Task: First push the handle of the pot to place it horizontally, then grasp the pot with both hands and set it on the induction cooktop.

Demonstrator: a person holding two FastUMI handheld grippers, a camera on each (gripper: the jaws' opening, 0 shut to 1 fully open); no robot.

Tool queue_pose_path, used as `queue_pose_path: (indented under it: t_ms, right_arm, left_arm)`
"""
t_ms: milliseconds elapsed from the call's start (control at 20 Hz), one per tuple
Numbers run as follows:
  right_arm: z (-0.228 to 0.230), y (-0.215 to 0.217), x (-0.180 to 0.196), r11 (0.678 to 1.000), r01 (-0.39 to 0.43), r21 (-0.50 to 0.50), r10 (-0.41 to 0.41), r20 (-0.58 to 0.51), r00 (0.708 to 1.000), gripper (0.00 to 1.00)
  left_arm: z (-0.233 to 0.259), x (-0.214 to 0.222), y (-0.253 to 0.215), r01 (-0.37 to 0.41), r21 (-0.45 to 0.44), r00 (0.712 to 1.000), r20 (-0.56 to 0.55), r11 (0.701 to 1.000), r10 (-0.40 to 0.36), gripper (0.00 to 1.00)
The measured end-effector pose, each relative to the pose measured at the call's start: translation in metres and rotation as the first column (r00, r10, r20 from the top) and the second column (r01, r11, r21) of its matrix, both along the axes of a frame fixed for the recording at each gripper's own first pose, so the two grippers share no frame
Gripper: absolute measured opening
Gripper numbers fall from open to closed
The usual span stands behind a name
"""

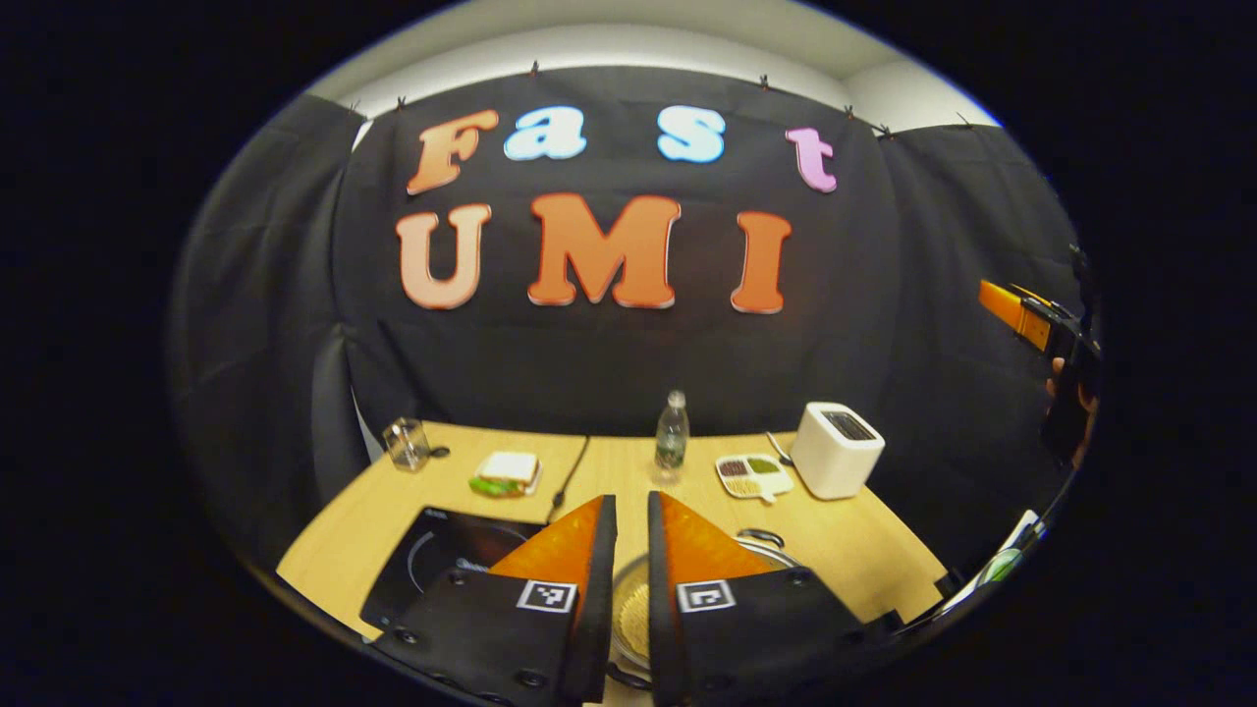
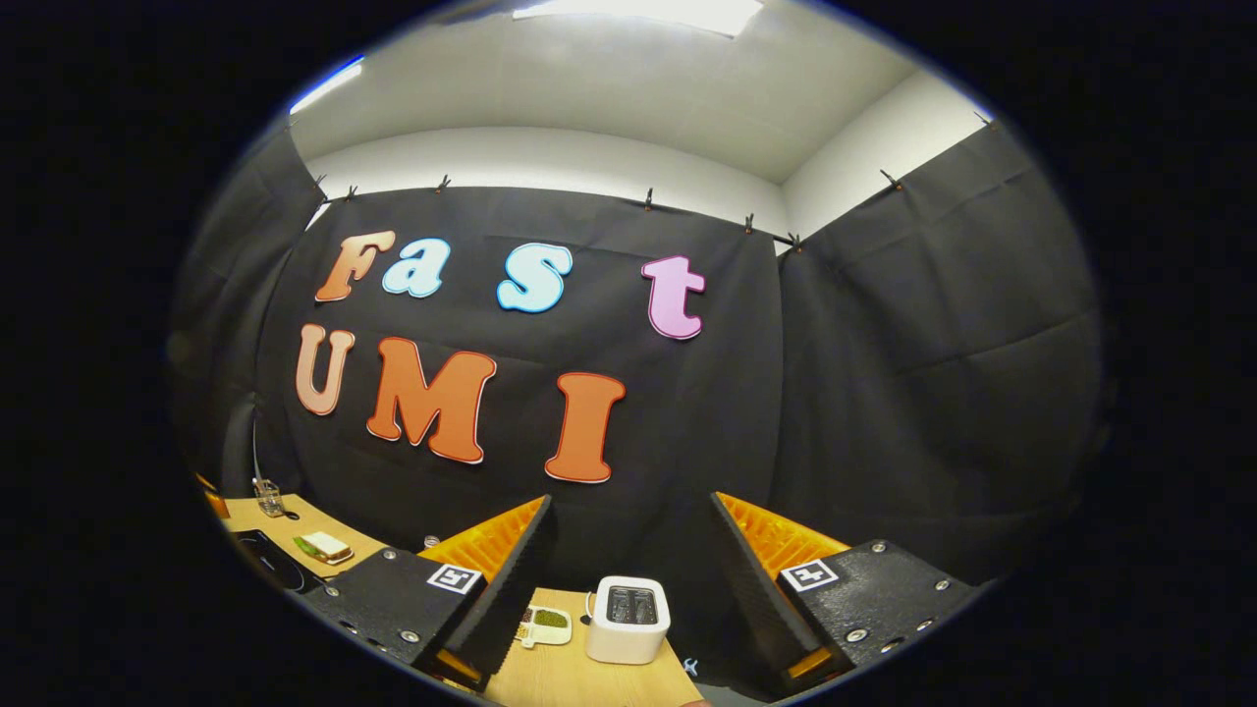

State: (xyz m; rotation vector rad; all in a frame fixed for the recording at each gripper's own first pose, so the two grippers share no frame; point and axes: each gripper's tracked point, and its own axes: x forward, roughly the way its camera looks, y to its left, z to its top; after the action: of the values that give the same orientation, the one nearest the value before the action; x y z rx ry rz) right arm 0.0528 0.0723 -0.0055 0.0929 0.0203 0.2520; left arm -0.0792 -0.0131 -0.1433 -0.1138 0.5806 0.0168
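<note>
at the bottom of the left gripper view the left tongs (image 1: 630, 550) stand with only a thin gap and hold nothing; the pot (image 1: 638, 614) sits on the tabletop (image 1: 864, 555) just under them, right beside the induction cooktop (image 1: 442, 560). farther back stand a water bottle (image 1: 672, 437) and a toaster (image 1: 836, 449). the right tongs (image 2: 628, 550) are spread wide and empty, raised above the toaster.

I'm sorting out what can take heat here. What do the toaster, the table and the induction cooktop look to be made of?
The toaster: likely matte white plastic, with soft rounded corners and no metallic shine. The table: pale wood or wood-look laminate, faint grain, smooth finish; I cannot tell which. The induction cooktop: glossy black top, probably glass, with a printed ring.
</note>
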Motion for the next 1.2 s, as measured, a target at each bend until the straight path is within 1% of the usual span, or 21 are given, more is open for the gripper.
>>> queue_pose_path:
  t_ms: [50,150,200,250,300,400,450,600,700,750,850,1000,1050,1100,1200]
  right_arm:
    - [-0.004,-0.002,0.001,1.000,-0.003,0.001,0.003,-0.005,1.000,0.95]
    - [-0.011,-0.007,0.005,1.000,-0.004,0.004,0.004,-0.015,1.000,0.95]
    - [-0.015,-0.009,0.006,1.000,-0.004,0.006,0.004,-0.019,1.000,0.95]
    - [-0.019,-0.012,0.007,1.000,-0.003,0.006,0.004,-0.025,1.000,0.95]
    - [-0.023,-0.014,0.008,1.000,-0.004,0.007,0.004,-0.032,0.999,0.95]
    - [-0.030,-0.020,0.011,1.000,-0.001,0.011,0.002,-0.044,0.999,0.95]
    - [-0.033,-0.024,0.011,1.000,0.001,0.015,0.000,-0.050,0.999,0.95]
    - [-0.042,-0.032,0.014,1.000,0.003,0.021,-0.001,-0.064,0.998,0.95]
    - [-0.048,-0.036,0.014,1.000,-0.001,0.021,0.003,-0.073,0.997,0.95]
    - [-0.051,-0.039,0.013,1.000,-0.005,0.021,0.007,-0.079,0.997,0.95]
    - [-0.058,-0.043,0.011,1.000,-0.009,0.020,0.010,-0.086,0.996,0.95]
    - [-0.068,-0.049,0.007,1.000,-0.011,0.019,0.013,-0.104,0.994,0.95]
    - [-0.070,-0.051,0.007,1.000,-0.009,0.020,0.012,-0.111,0.994,0.95]
    - [-0.071,-0.053,0.006,1.000,-0.005,0.022,0.008,-0.116,0.993,0.95]
    - [-0.072,-0.059,0.006,1.000,0.015,0.023,-0.012,-0.122,0.992,0.95]
  left_arm:
    - [-0.021,-0.014,-0.012,0.020,-0.049,0.996,-0.087,0.999,-0.024,0.13]
    - [-0.055,-0.040,-0.030,0.038,-0.115,0.972,-0.225,0.993,-0.063,0.13]
    - [-0.065,-0.050,-0.035,0.040,-0.134,0.959,-0.273,0.990,-0.075,0.13]
    - [-0.080,-0.061,-0.038,0.034,-0.149,0.939,-0.333,0.988,-0.083,0.13]
    - [-0.095,-0.073,-0.042,0.020,-0.172,0.917,-0.389,0.985,-0.086,0.13]
    - [-0.129,-0.091,-0.045,-0.051,-0.159,0.871,-0.489,0.986,-0.033,0.13]
    - [-0.132,-0.102,-0.040,-0.085,-0.154,0.846,-0.534,0.984,-0.011,0.08]
    - [-0.154,-0.129,-0.042,-0.183,-0.192,0.767,-0.642,0.964,0.017,0.08]
    - [-0.167,-0.150,-0.048,-0.249,-0.216,0.697,-0.717,0.944,0.020,0.08]
    - [-0.173,-0.159,-0.050,-0.277,-0.215,0.667,-0.745,0.936,0.026,0.08]
    - [-0.185,-0.169,-0.043,-0.323,-0.191,0.627,-0.777,0.927,0.058,0.08]
    - [-0.193,-0.166,-0.042,-0.390,-0.202,0.600,-0.796,0.898,0.082,0.08]
    - [-0.197,-0.166,-0.042,-0.396,-0.204,0.595,-0.799,0.895,0.081,0.08]
    - [-0.201,-0.167,-0.040,-0.398,-0.198,0.585,-0.807,0.896,0.082,0.08]
    - [-0.206,-0.165,-0.034,-0.389,-0.181,0.569,-0.819,0.903,0.081,0.08]
